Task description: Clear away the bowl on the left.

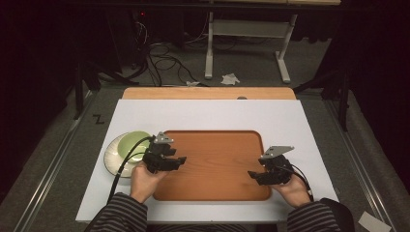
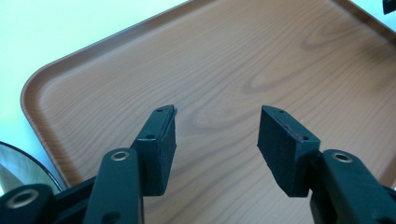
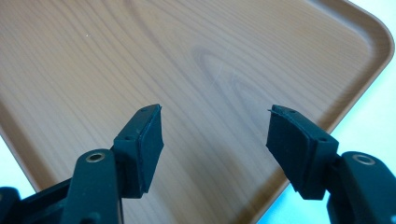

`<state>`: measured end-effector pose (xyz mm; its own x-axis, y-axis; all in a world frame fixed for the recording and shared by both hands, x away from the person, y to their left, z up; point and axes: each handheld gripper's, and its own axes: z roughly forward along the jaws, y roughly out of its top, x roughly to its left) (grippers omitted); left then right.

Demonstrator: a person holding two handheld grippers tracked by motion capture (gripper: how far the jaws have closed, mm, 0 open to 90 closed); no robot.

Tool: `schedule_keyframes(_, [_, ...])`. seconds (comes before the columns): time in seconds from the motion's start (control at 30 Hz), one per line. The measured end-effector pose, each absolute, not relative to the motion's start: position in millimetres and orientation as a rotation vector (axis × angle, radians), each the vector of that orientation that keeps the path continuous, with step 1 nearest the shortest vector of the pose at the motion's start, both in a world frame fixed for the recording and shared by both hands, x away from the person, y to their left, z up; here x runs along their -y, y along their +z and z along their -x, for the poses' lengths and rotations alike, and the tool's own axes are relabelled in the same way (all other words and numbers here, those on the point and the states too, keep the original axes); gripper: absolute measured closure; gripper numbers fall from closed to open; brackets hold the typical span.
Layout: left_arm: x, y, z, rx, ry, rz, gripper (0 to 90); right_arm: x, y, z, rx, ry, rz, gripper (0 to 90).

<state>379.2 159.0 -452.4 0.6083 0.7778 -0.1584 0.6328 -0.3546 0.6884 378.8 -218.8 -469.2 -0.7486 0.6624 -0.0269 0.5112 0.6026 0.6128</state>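
A brown wood-grain tray [image 1: 215,140] lies in the middle of the white table top. My left gripper [image 1: 180,161] hovers over the tray's left edge, open, with nothing between its jaws. In the left gripper view the left gripper [image 2: 217,126] points across the bare tray [image 2: 261,60]. My right gripper [image 1: 252,175] is held over the tray's right front part, also open and empty. The right gripper view has the right gripper [image 3: 215,128] above the tray [image 3: 93,51] near a rounded corner. A pale green bowl [image 1: 131,141] sits on a white plate [image 1: 112,153] left of the tray.
The white board [image 1: 212,113] rests on a wooden table [image 1: 208,93] whose far edge shows. Beyond it are a dark floor with cables [image 1: 162,60], a white stand's legs [image 1: 209,53] and a crumpled paper [image 1: 230,78].
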Motion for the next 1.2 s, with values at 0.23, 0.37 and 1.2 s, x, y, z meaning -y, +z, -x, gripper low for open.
schedule_keyframes(0.23, [-161,-451,-379,-1.111,0.257,-2.089,46.7,219,-469,-379,-2.581,0.868,-0.963,37.5])
schedule_keyframes(0.37, [-162,-451,-379,-1.115,0.258,-2.086,46.7,219,-470,-379,-2.583,0.870,-0.961,37.5])
schedule_keyframes(1.2, [-172,-448,-381,-1.144,0.225,-2.036,46.3,219,-470,-379,-2.584,0.868,-0.971,37.4])
